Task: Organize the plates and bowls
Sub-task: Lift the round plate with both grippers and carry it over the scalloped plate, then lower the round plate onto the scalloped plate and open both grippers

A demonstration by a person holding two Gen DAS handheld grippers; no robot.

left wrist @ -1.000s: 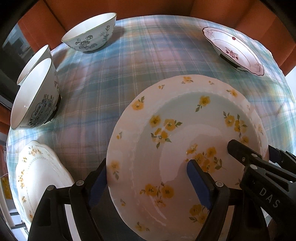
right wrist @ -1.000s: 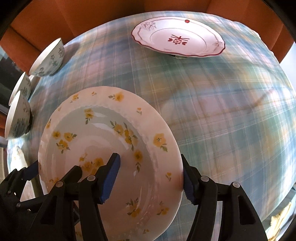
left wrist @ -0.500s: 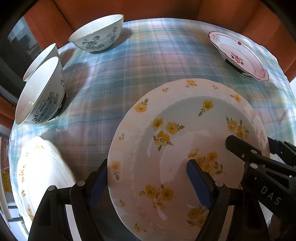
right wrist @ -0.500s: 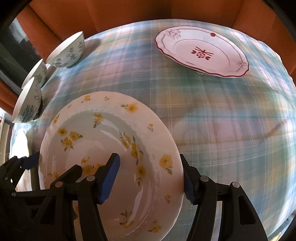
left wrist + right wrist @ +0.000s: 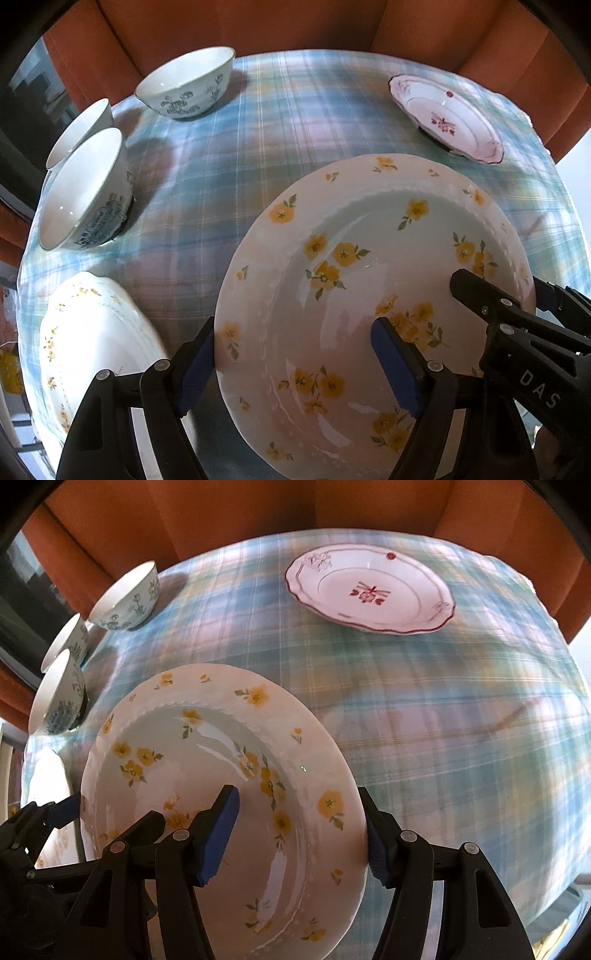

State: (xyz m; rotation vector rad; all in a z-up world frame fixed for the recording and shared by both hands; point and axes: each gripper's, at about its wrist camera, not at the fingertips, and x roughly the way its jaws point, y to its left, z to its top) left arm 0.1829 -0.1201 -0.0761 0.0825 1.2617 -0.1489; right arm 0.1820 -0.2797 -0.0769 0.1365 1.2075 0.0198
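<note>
A white plate with yellow flowers [image 5: 369, 266] is held above the plaid cloth by both grippers. My left gripper [image 5: 295, 365] is shut on its left rim. My right gripper [image 5: 299, 830] is shut on the right rim of the same plate [image 5: 221, 760] and also shows in the left wrist view [image 5: 517, 317]. A plate with a red pattern [image 5: 369, 590] lies at the far right. Three blue-patterned bowls [image 5: 188, 88] [image 5: 85, 192] [image 5: 79, 129] stand at the far left.
Another white plate with small yellow flowers [image 5: 92, 343] lies at the near left, below the left gripper. Orange chair backs [image 5: 295, 506] ring the far edge of the table. The plaid cloth [image 5: 443, 701] drops off at the right edge.
Both grippers have lifted the yellow-flowered plate higher and drawn back a little, so the table, bowls and red-patterned plate look farther away. Both grips on the plate are unchanged.
</note>
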